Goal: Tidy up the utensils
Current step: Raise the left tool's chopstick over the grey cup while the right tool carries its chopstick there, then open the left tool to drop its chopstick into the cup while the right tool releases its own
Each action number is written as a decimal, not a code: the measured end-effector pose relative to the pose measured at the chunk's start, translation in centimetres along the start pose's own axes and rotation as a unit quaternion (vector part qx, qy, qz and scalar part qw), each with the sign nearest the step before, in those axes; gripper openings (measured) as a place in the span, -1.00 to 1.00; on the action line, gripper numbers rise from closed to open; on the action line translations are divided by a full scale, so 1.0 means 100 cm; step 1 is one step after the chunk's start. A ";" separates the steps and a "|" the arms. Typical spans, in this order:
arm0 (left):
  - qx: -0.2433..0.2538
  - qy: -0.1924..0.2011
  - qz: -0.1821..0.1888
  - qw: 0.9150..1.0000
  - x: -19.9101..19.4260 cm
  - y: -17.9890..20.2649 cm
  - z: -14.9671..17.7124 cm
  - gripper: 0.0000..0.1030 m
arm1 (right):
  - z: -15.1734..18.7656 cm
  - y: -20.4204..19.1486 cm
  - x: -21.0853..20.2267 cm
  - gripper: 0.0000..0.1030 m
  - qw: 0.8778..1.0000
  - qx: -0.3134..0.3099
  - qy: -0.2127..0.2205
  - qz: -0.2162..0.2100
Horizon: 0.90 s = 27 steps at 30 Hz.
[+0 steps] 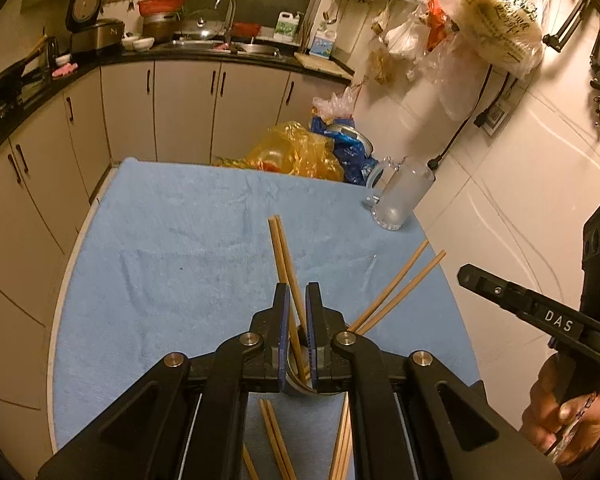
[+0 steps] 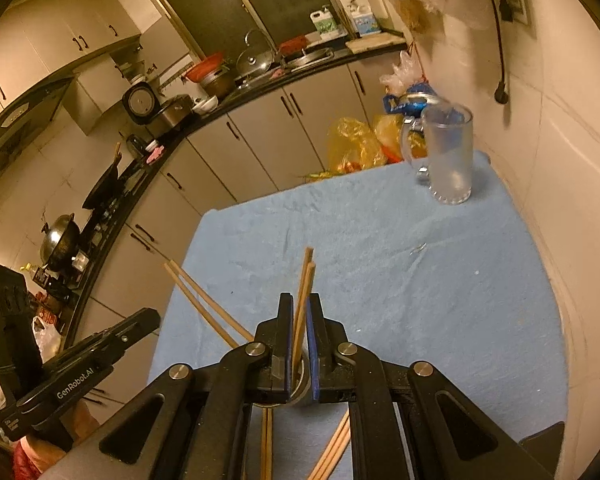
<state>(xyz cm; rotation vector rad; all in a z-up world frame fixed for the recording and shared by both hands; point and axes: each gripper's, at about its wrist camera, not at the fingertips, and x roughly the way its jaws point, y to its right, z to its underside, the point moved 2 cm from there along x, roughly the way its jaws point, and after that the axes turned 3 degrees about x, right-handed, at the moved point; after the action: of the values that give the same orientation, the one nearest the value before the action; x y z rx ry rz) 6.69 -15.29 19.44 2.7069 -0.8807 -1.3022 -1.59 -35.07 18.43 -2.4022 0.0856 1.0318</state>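
Observation:
A small metal cup (image 1: 300,380) stands on the blue towel (image 1: 180,260) right under both grippers; it also shows in the right wrist view (image 2: 300,388). My left gripper (image 1: 297,308) is shut on a pair of wooden chopsticks (image 1: 282,252) whose lower ends reach into the cup. My right gripper (image 2: 299,316) is shut on another pair of chopsticks (image 2: 305,280), also reaching into the cup. In the left wrist view that other pair (image 1: 400,288) leans out to the right. More loose chopsticks (image 1: 274,440) lie on the towel below the cup.
A frosted glass mug (image 1: 400,196) stands at the towel's far right near the wall; it also shows in the right wrist view (image 2: 448,156). Plastic bags (image 1: 300,152) sit past the table's far edge. Kitchen cabinets and a counter (image 1: 180,56) run along the back and left.

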 end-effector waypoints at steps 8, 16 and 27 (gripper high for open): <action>0.017 0.037 -0.016 0.999 -0.032 -0.001 0.016 -0.48 | 0.019 0.014 -0.030 0.23 0.999 -0.008 0.022 0.042; -0.002 0.004 -0.023 1.000 -0.032 -0.021 0.062 -0.38 | 0.070 0.037 -0.023 0.47 0.995 0.004 -0.007 0.097; -0.040 -0.052 -0.041 0.997 -0.027 -0.052 0.126 -0.36 | 0.122 0.063 0.009 -0.27 0.986 0.082 -0.099 0.110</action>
<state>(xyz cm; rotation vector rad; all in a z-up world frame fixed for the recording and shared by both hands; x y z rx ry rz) -1.24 -6.76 11.82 2.6627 -0.7144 -1.4729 -10.59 -34.45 8.06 -2.1660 0.3581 1.3052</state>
